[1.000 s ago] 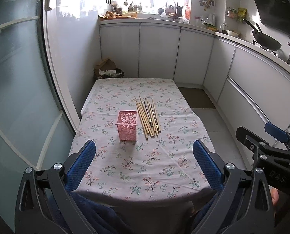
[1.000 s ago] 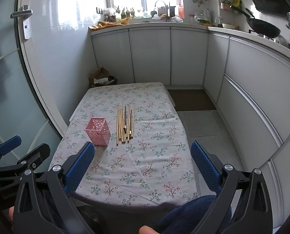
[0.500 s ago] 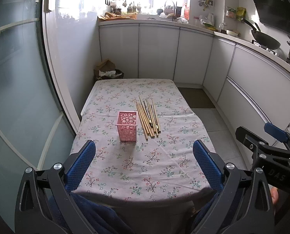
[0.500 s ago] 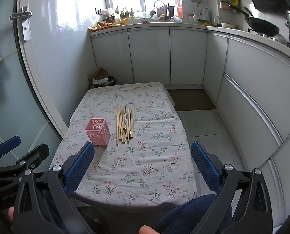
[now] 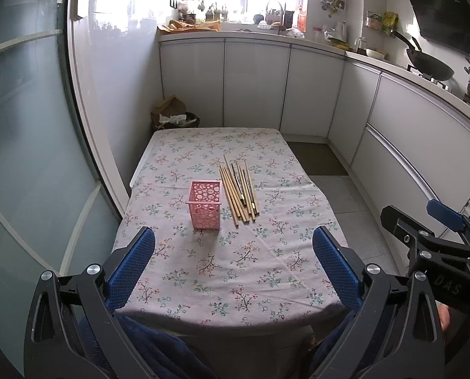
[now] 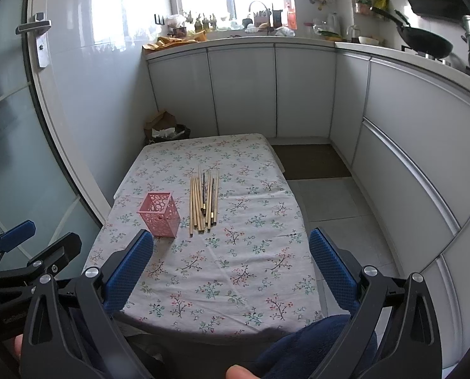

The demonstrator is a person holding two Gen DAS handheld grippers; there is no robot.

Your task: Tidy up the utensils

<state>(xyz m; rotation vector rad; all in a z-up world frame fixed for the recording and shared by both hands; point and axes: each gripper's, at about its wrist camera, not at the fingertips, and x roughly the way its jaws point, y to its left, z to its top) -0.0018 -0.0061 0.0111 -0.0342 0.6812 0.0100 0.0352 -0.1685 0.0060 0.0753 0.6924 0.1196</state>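
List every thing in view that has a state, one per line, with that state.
Left tool: open, holding nothing, short of the table's near edge.
Right tool: open, holding nothing, over the table's near edge.
Pink holder: upright, appears empty.
Chopsticks: lying flat in a loose bundle beside the holder, none inside it.
Tablecloth: spread flat over the table.
Cabinet doors: shut.

We are in a home kitchen: white cabinets (image 5: 257, 85) run under a cluttered counter (image 6: 235, 39), a wok (image 5: 430, 68) sits on the stove, and a flowered tablecloth (image 5: 235, 262) covers the table.
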